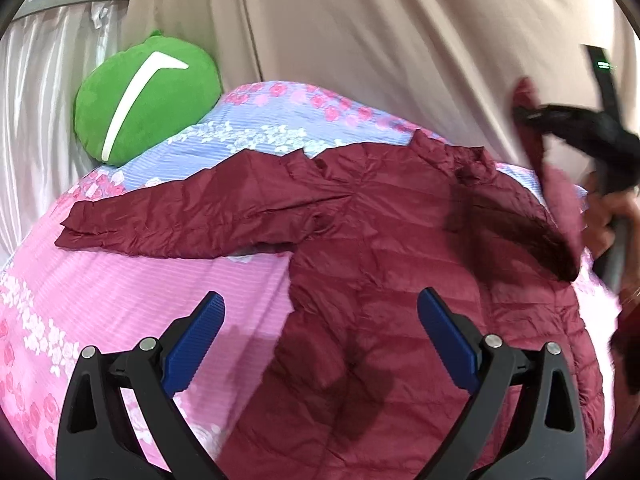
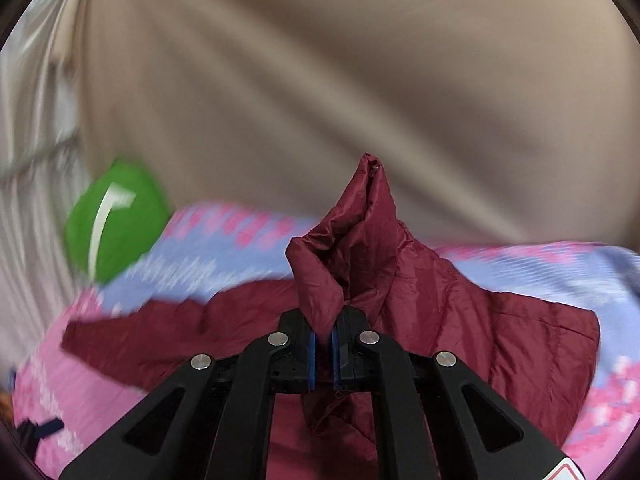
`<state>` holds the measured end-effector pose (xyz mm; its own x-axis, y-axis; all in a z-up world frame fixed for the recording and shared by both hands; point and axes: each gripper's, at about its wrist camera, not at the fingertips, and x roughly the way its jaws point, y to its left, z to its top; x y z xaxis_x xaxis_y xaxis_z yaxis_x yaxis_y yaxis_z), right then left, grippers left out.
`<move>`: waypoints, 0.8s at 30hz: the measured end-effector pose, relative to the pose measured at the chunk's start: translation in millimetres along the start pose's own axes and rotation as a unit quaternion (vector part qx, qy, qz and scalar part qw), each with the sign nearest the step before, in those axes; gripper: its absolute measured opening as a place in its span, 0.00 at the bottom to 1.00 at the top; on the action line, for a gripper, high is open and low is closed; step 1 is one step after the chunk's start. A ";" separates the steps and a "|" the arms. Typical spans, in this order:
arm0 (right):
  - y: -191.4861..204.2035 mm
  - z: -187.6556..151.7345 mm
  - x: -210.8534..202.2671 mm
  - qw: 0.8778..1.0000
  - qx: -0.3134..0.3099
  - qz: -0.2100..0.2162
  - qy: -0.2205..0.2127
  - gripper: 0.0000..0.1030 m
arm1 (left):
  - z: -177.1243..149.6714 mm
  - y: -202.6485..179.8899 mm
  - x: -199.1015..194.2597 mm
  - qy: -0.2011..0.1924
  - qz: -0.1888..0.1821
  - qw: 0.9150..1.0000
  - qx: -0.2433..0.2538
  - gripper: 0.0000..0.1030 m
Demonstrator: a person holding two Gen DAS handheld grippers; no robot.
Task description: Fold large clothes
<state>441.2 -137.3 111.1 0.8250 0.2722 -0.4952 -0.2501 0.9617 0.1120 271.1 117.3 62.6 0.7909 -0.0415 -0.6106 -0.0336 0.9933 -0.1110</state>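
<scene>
A: Nearest the lens: left gripper, jaws spread wide, nothing between them, hovering over the lower body of the maroon puffer jacket.

B: Where's the jacket lying?

A: Spread on the pink-and-blue floral bedspread. Left to right: one sleeve stretched flat toward the green pillow, quilted body in the middle, other sleeve lifted off the bed at the right side.

B: Lifted by what?

A: Right gripper, jaws pressed together on the sleeve end. Fabric stands up in a peak above the pads. That view is motion-blurred, so I can't tell how deep the bite goes.

B: Handling?

A: My read: light, soft, puffy, thin shiny shell. Likely slippery, and the fill will spring back, so folds won't hold a crease without pressing down. Not fragile.

B: Grip points?

A: Cuffs, hem, collar edge: doubled seams, less slide than a single shell layer. For the open gripper, I'd take the flat sleeve's cuff or the near hem. Avoid pinching mid-panel; it'd probably bunch up and slip out.
</scene>
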 end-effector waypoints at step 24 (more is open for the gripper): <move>-187.5 -107.3 -104.9 0.983 0.117 -0.143 0.022 0.74 | 49.4 -71.5 199.2 0.156 -0.152 0.974 -0.057 0.92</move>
<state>347.2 -349.5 49.5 0.8209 -0.0071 -0.5710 0.1165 0.9810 0.1553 461.2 43.4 -12.3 0.5517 -0.3799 -0.7425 0.0912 0.9124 -0.3991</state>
